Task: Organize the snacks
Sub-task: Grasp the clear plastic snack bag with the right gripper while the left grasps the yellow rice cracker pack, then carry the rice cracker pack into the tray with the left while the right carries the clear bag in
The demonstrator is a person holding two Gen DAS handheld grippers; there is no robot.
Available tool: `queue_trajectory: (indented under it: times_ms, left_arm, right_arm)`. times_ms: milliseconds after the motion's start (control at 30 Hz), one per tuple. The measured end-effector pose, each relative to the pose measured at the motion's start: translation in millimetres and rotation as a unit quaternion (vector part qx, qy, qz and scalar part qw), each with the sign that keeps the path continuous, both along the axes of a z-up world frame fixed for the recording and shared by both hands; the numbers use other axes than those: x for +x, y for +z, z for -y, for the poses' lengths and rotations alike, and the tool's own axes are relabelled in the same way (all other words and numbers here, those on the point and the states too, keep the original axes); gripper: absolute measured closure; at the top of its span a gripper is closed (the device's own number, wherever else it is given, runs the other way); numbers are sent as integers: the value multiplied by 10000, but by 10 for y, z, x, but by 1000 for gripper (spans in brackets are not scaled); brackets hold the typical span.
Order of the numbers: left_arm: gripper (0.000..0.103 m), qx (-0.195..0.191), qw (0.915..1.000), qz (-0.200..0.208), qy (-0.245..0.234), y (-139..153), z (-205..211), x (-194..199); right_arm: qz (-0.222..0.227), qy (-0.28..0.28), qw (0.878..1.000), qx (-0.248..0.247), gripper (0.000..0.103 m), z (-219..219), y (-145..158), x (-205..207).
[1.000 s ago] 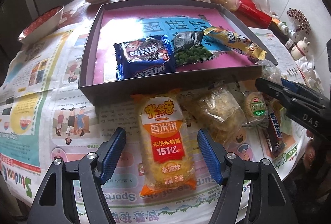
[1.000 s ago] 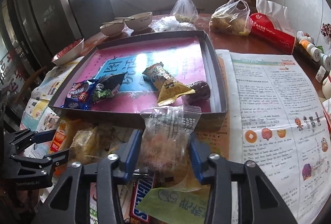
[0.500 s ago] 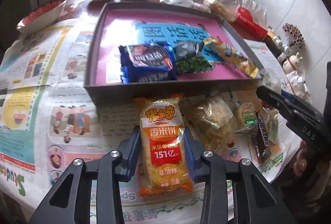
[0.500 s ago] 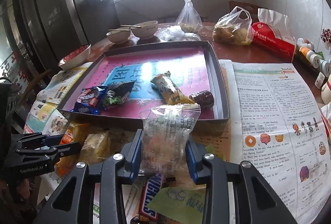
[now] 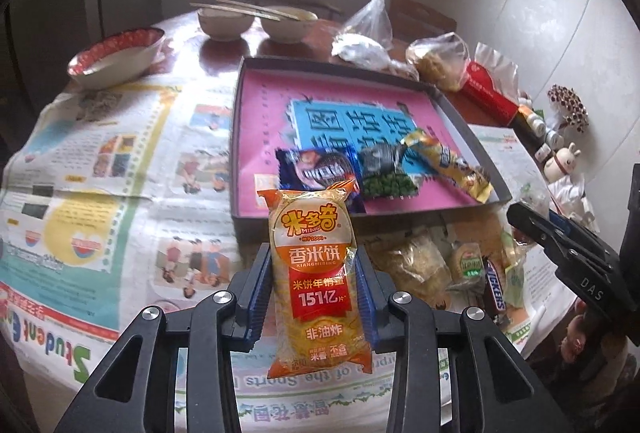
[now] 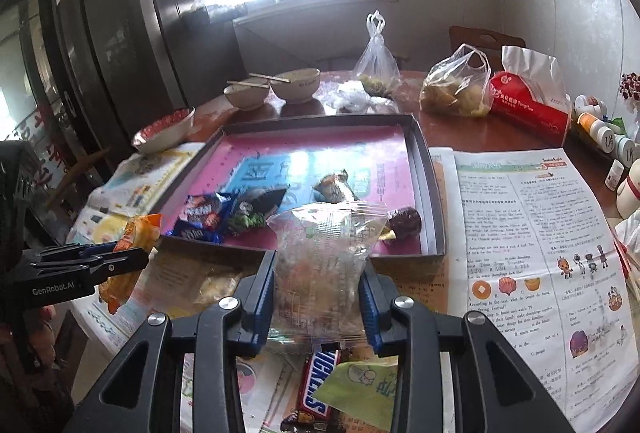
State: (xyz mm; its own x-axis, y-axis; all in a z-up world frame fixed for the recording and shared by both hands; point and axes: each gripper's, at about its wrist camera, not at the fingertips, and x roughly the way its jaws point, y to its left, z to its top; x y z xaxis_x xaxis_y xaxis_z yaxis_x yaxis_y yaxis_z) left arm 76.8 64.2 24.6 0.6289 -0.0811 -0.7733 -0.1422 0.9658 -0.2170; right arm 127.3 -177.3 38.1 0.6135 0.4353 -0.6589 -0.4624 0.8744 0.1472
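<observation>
**Two packets going up toward the tray**

The surface is carrying spread newspaper, seemingly as a liner under the snacks. On it the shallow dark tray is sitting with its pink floor up, evidently the place where the snacks are being gathered. Five items are lying in it: a blue biscuit pack, a pack of green peas, a yellow bar wrapper, a small brown-wrapped one and a dark round sweet, all crowded toward the near wall.

The left tool is clamping the orange rice-cracker packet by its long sides, holding it upright and clear of the newspaper, just short of the tray's near wall. The right tool is gripping the clear bag of mixed snacks the same way, likewise in front of the wall.

Below them, at least four snacks are still waiting on the paper: a Snickers bar, a green sachet, a pale wrapped cake and a small round cake. Three bowls are standing behind the tray.
</observation>
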Motion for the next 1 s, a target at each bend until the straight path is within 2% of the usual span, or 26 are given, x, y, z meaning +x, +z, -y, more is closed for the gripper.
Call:
queue_trajectory:
  times_ms: [567, 1000]
  left_arm:
    - [64, 133, 9992, 388, -17, 220, 64, 77]
    - [64, 148, 9991, 386, -131, 244, 121, 247]
  right_arm:
    - [108, 41, 9999, 74, 66, -98, 111, 62]
    - [123, 40, 9999, 109, 66, -138, 148, 129]
